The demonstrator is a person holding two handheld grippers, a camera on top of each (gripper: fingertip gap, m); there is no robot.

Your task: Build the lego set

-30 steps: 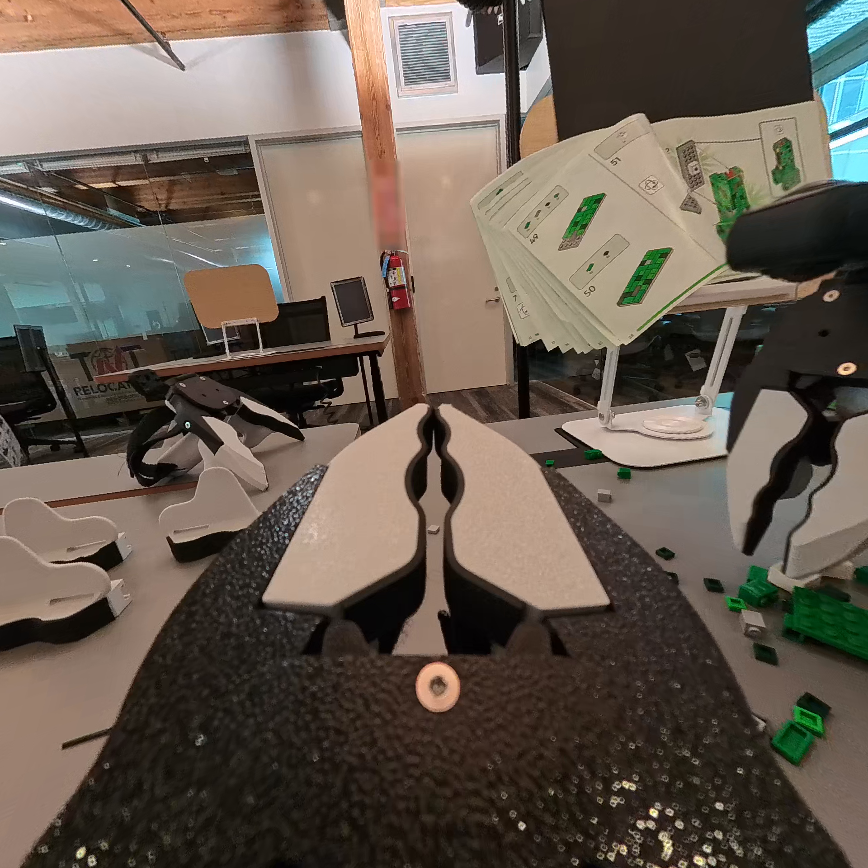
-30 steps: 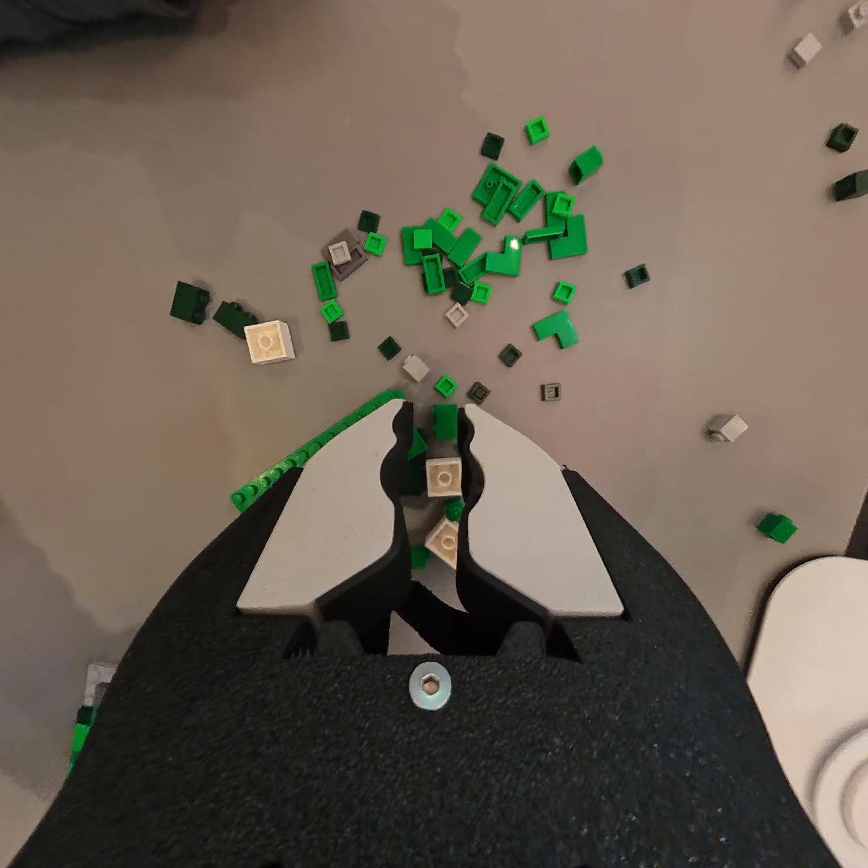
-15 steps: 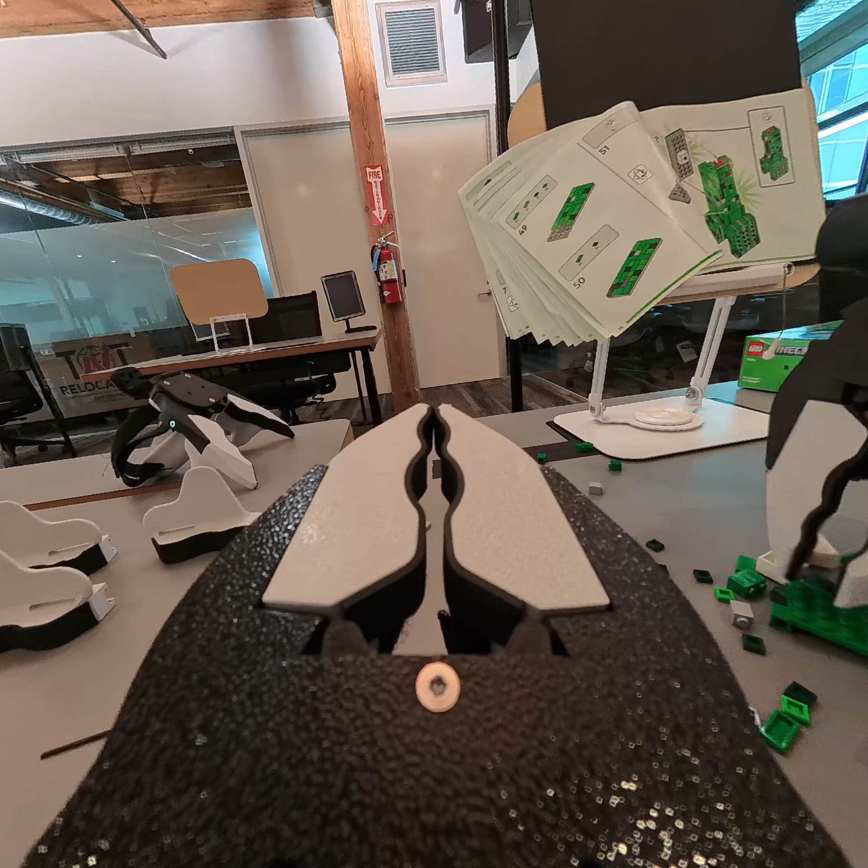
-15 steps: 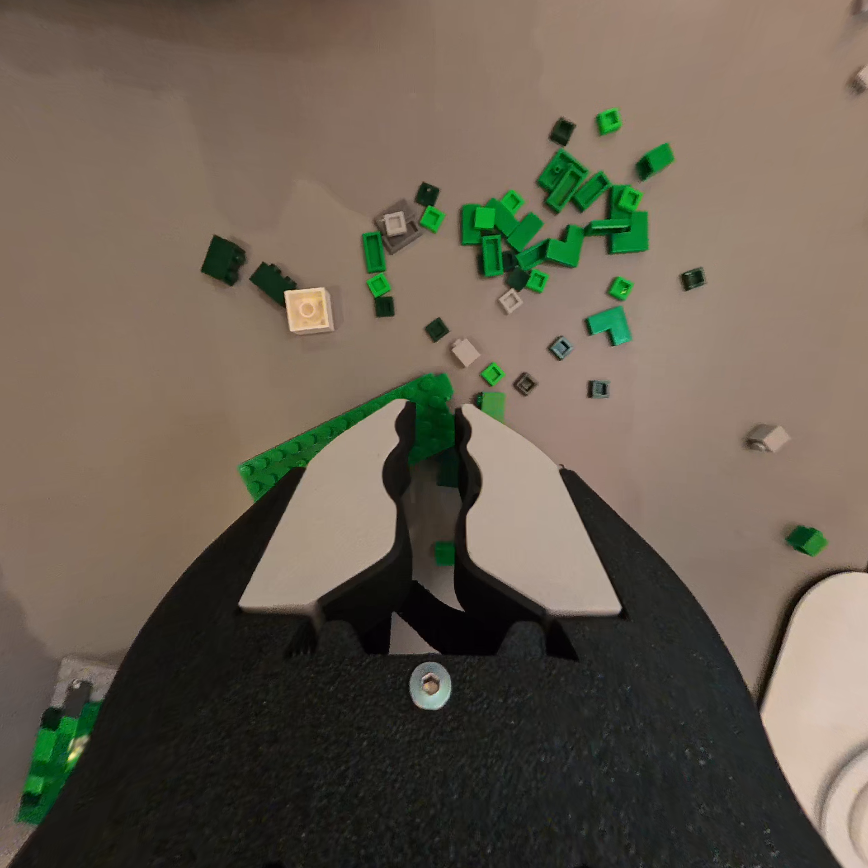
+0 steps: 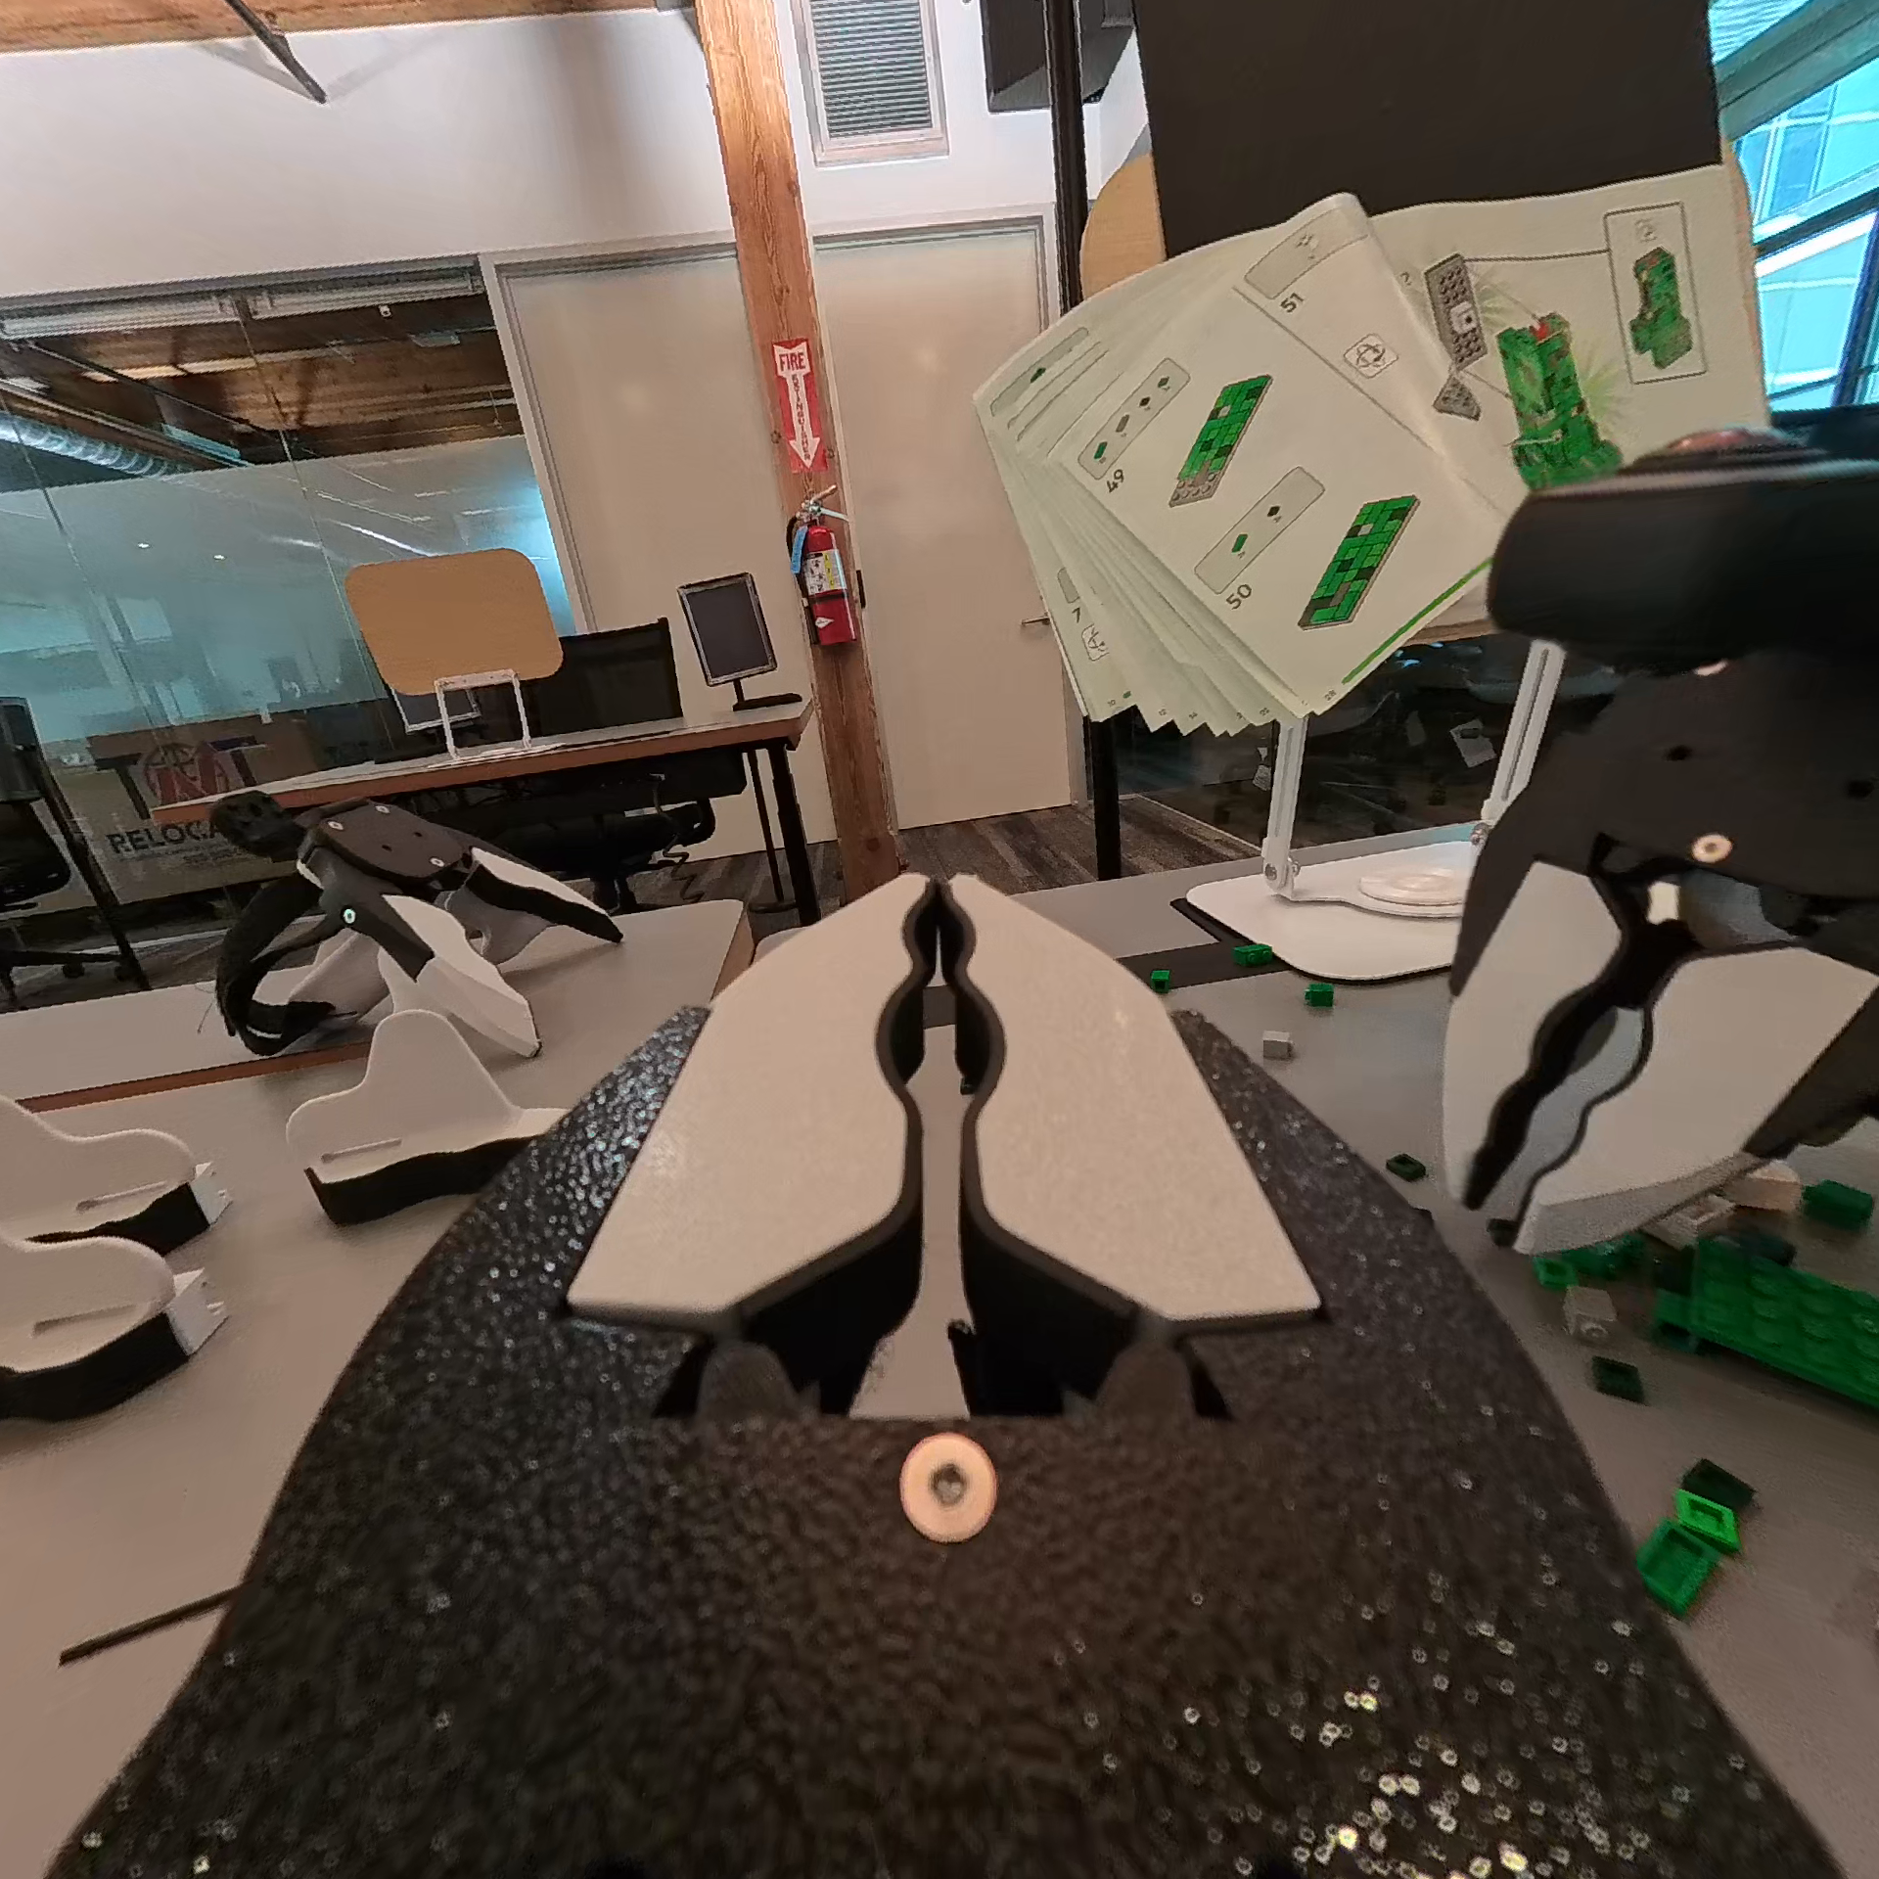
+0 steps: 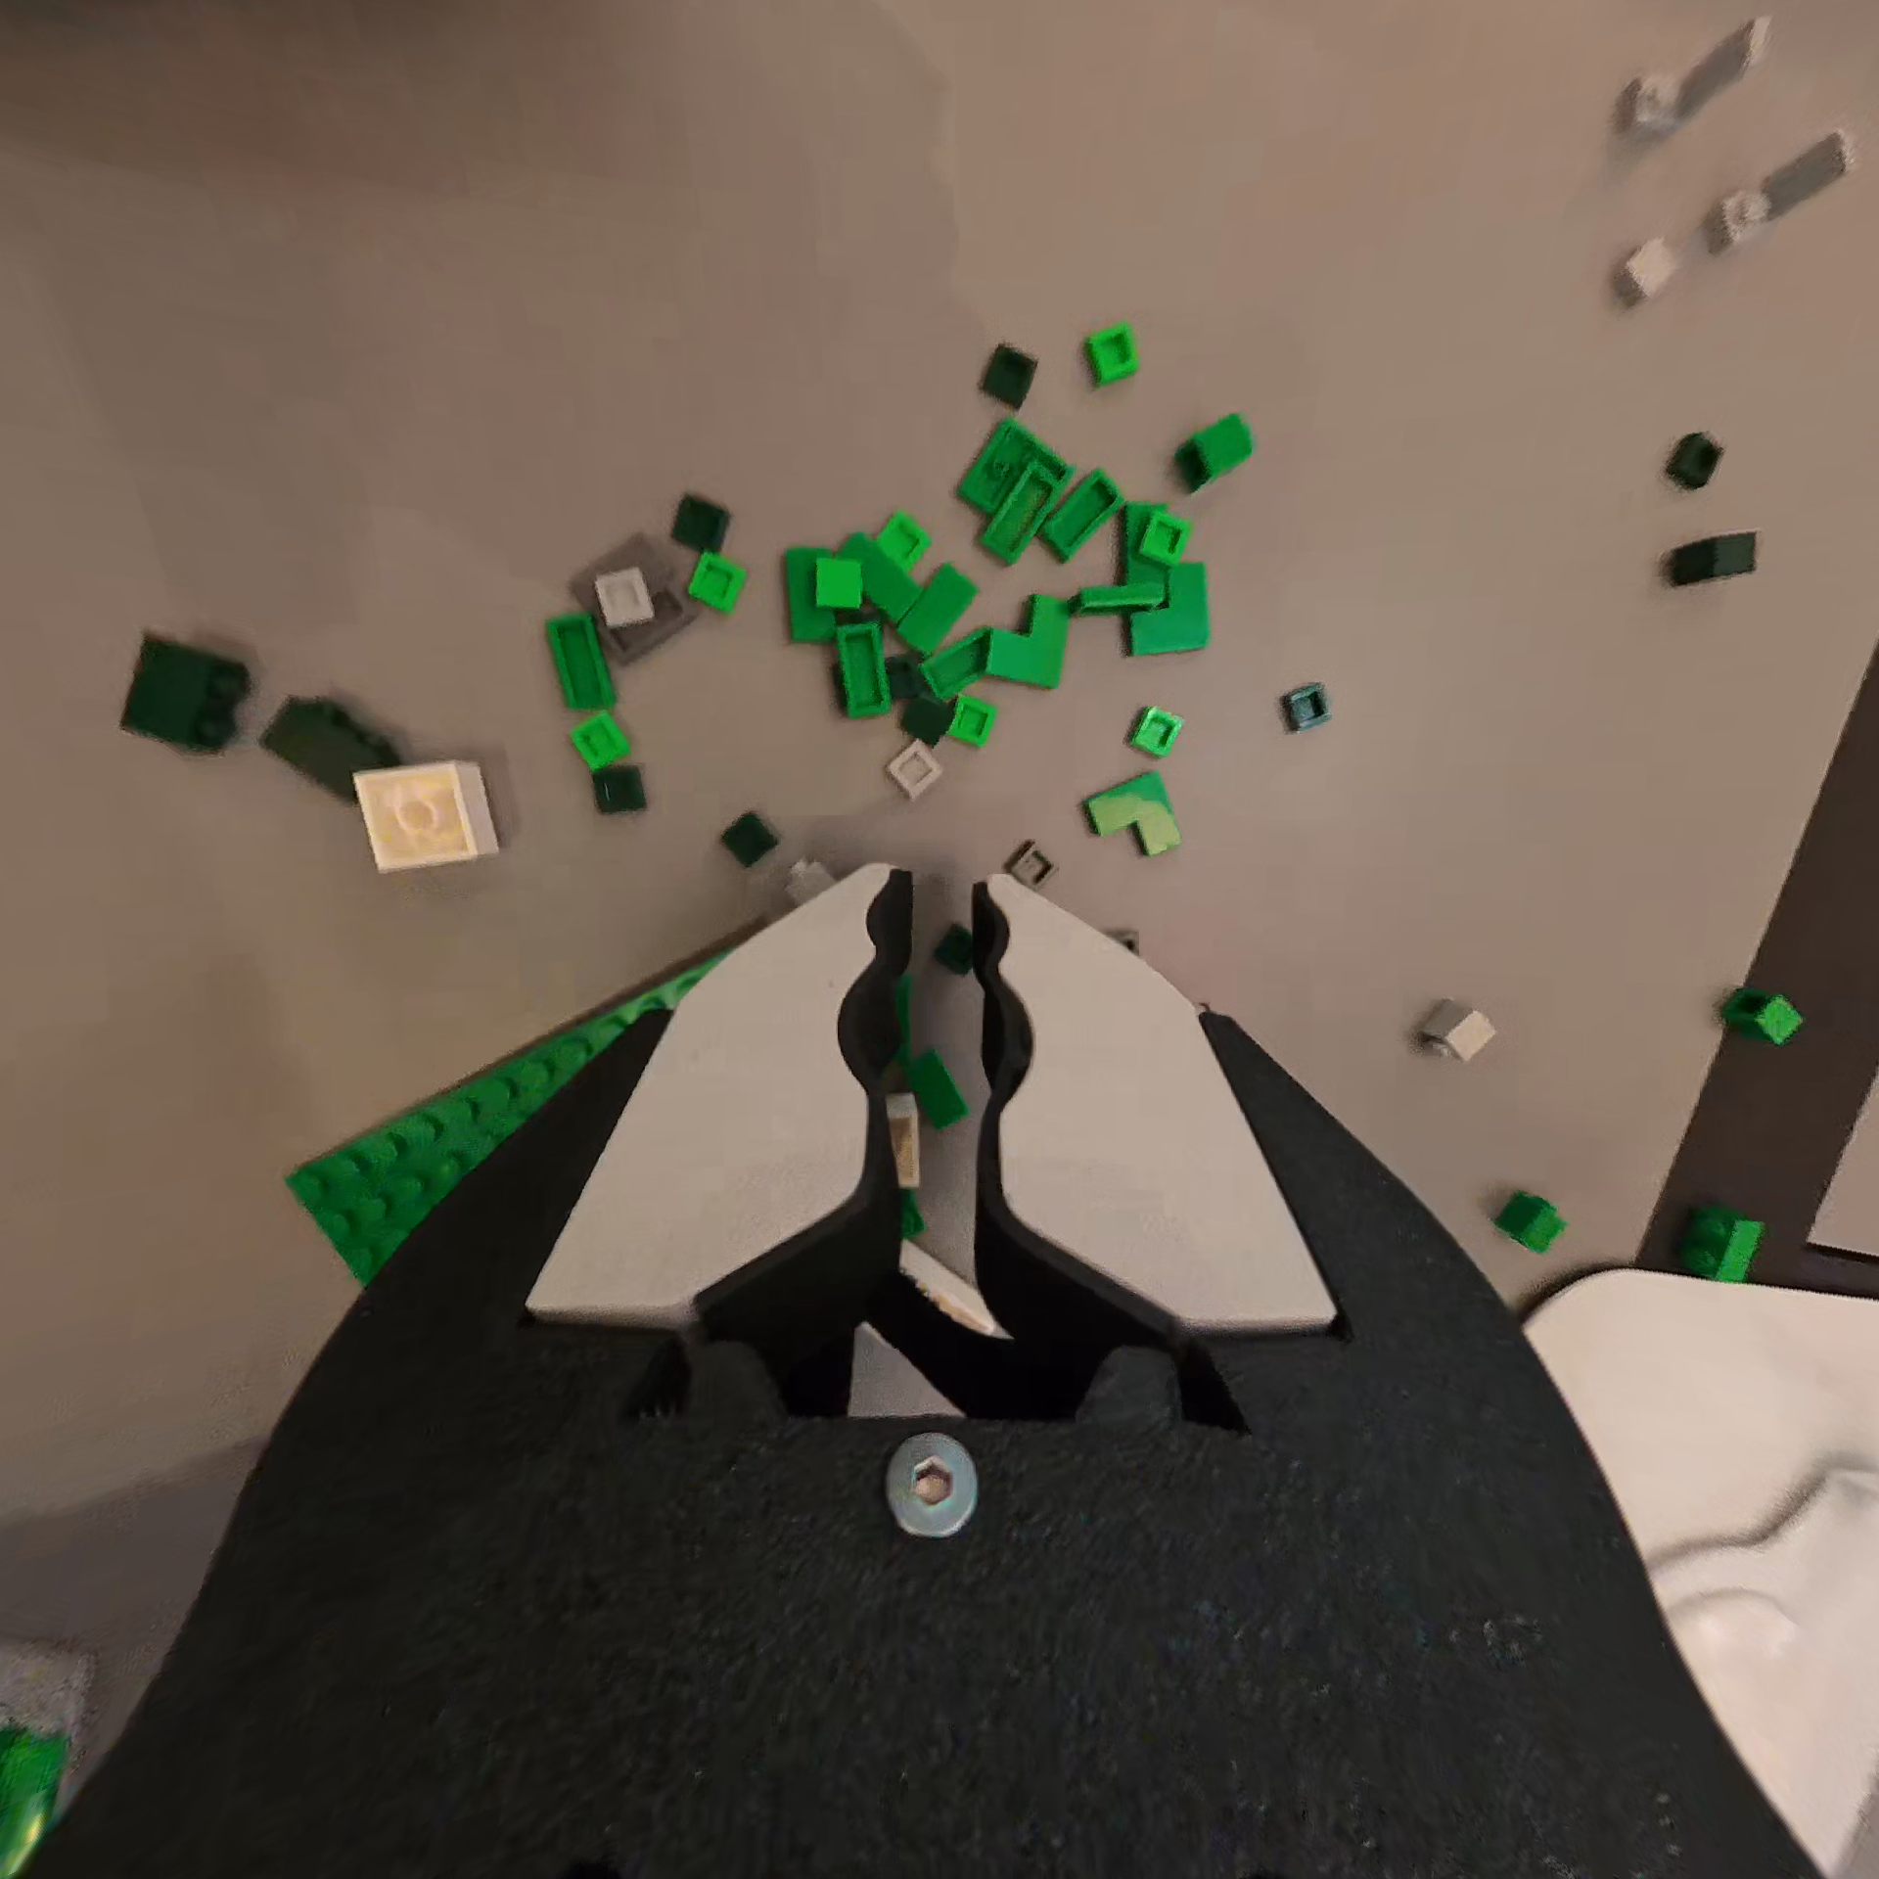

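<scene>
My left gripper [image 5: 944, 900] is closed with its pale fingertips meeting on nothing, raised clear of the grey surface [image 5: 630, 976] and pointing out across the room, which I judge keeps it out of the way of the bricks. My right gripper [image 6: 943, 885] points almost straight down over the surface [image 6: 407, 356], its jaws narrowed to a slim gap, and I see nothing pinched at the tips. Deeper in that gap a small bright green piece [image 6: 935, 1088] and a cream brick [image 6: 903, 1139] show, but I cannot tell whether the pads press either of them or whether they simply lie below. From the left wrist view the right gripper's tips [image 5: 1505, 1210] sit low over a green studded baseplate [image 5: 1790, 1322], with cream bricks showing just under them, so it looks positioned to work on that plate. In the right wrist view the baseplate [image 6: 458, 1139] runs out from under the gripper's left finger. Beyond the tips lies a loose scatter of green tiles [image 6: 976, 600], and off to the left a single cream brick [image 6: 427, 813] with dark green bricks [image 6: 188, 691] beside it. A building instruction booklet [image 5: 1322, 458] stands open on a white stand [image 5: 1322, 915] at the far edge, tilted so its pages face the work.
</scene>
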